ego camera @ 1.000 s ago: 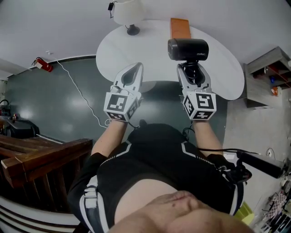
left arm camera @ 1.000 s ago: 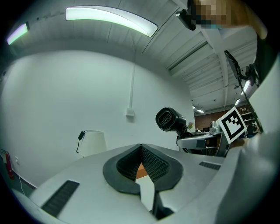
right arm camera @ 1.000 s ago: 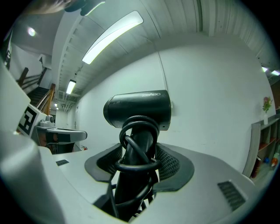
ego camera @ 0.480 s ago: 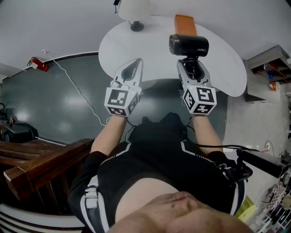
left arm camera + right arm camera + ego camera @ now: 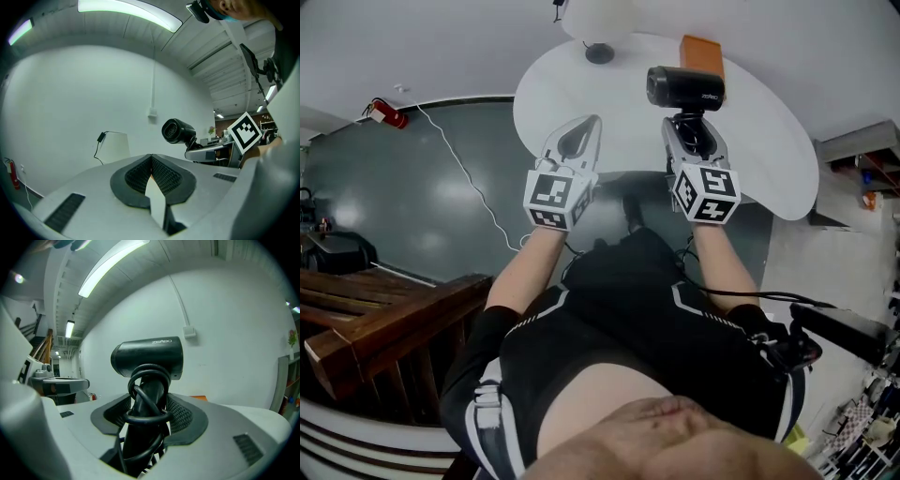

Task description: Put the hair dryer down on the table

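Head view: you hold the hair dryer (image 5: 684,87) upright, apparently above the near part of the white tabletop (image 5: 769,141), not yet set down. Lower it onto a bare patch until it rests by itself (stay clear of the lamp (image 5: 598,21) and orange box (image 5: 701,52)), and only then let go. Your right hand-held gripper (image 5: 692,131) is clamped on the cord-wrapped handle, jaws fairly wide around it. Your left hand-held gripper (image 5: 581,139), just beside it, has jaws pressed together with nothing between them.
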Tool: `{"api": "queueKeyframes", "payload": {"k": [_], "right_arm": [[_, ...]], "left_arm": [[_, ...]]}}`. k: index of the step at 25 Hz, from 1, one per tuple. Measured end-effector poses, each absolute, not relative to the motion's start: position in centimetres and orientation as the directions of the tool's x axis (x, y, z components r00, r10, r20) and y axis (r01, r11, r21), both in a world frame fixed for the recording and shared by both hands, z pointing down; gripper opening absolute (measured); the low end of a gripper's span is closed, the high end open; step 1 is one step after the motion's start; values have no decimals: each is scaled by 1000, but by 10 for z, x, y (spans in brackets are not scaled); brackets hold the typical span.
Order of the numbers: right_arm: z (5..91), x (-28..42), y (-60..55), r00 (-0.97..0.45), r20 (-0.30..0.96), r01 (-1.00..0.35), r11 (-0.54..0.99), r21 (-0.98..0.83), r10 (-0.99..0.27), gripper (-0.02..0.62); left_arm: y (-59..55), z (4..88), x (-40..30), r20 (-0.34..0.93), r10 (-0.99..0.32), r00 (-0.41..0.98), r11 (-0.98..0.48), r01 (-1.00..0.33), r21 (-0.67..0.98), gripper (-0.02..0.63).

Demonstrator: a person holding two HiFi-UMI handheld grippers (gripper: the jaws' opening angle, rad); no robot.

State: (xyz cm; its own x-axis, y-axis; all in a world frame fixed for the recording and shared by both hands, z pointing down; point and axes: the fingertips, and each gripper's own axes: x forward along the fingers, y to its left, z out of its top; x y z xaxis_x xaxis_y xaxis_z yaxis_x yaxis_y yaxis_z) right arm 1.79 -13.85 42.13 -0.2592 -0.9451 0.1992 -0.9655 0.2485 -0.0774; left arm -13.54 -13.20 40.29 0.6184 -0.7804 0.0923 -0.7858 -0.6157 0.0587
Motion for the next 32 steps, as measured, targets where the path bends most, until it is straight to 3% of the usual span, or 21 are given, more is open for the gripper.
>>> {"api": "queueKeyframes", "payload": {"k": [32], "right_arm": [[568,29,-296,-328,489,-945,275,-179,-808,250]], "left_arm": [[-250,508,-102,300,-795,528,-527,-845,90,32]]}}
